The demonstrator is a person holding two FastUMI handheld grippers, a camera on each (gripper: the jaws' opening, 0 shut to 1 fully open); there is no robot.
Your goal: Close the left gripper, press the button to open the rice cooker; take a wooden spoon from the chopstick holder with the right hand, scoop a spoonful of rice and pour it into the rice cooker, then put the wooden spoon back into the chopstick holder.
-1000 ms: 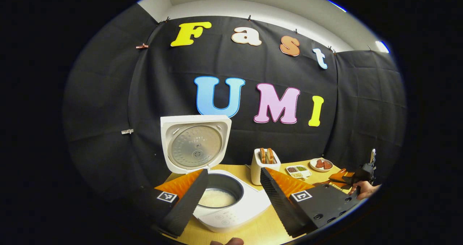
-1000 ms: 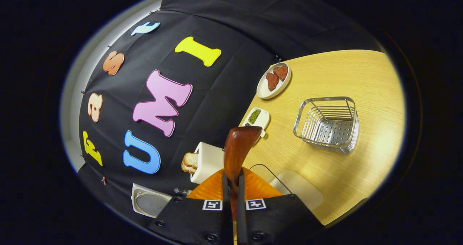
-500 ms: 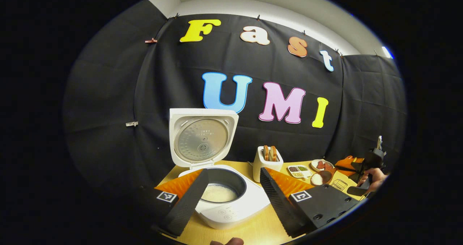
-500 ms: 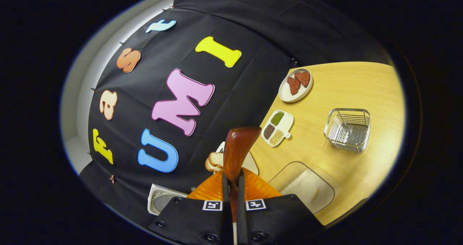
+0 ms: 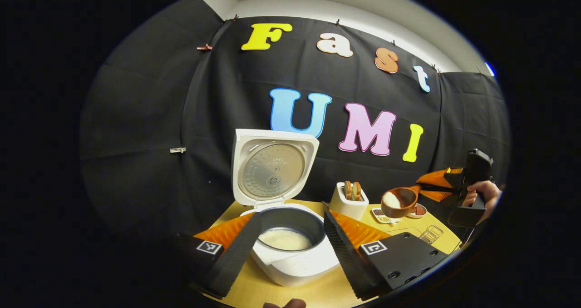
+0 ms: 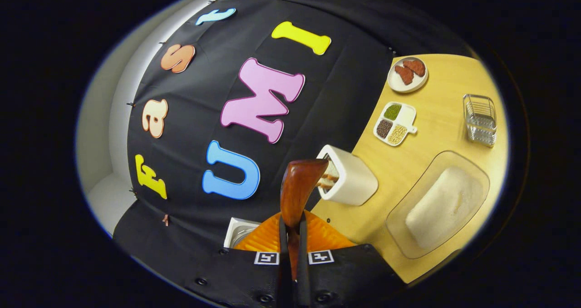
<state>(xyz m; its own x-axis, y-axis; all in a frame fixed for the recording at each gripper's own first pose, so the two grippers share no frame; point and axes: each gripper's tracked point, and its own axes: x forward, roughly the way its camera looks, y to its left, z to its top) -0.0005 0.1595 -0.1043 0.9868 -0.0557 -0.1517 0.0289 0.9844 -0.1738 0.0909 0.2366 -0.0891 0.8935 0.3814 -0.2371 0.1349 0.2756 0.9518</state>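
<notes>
The white rice cooker (image 5: pixel 295 265) stands open, its lid (image 5: pixel 272 167) raised and white rice in its pot (image 5: pixel 285 239). My left gripper (image 5: pixel 290 249) is open just in front of it, one finger on either side of the pot. Off to the right, my right gripper (image 5: pixel 424 187) holds the wooden spoon (image 5: pixel 396 201) level in the air with rice in its bowl. In the right gripper view the right gripper (image 6: pixel 290 228) is shut on the spoon's handle (image 6: pixel 297 190). The wire chopstick holder (image 6: pixel 480 119) stands far right on the table.
A white toaster (image 6: pixel 349 181) with bread slices stands between the spoon and the cooker. A clear tray of rice (image 6: pixel 440 203), a divided dish of grains (image 6: pixel 395 122) and a plate of red pieces (image 6: pixel 407 74) lie on the wooden table (image 6: pixel 431 140). A hand (image 5: pixel 483 192) grips the right gripper.
The right gripper has risen from the rice tray with rice in the spoon and moved toward the cooker. The left gripper has shifted slightly, still open.
</notes>
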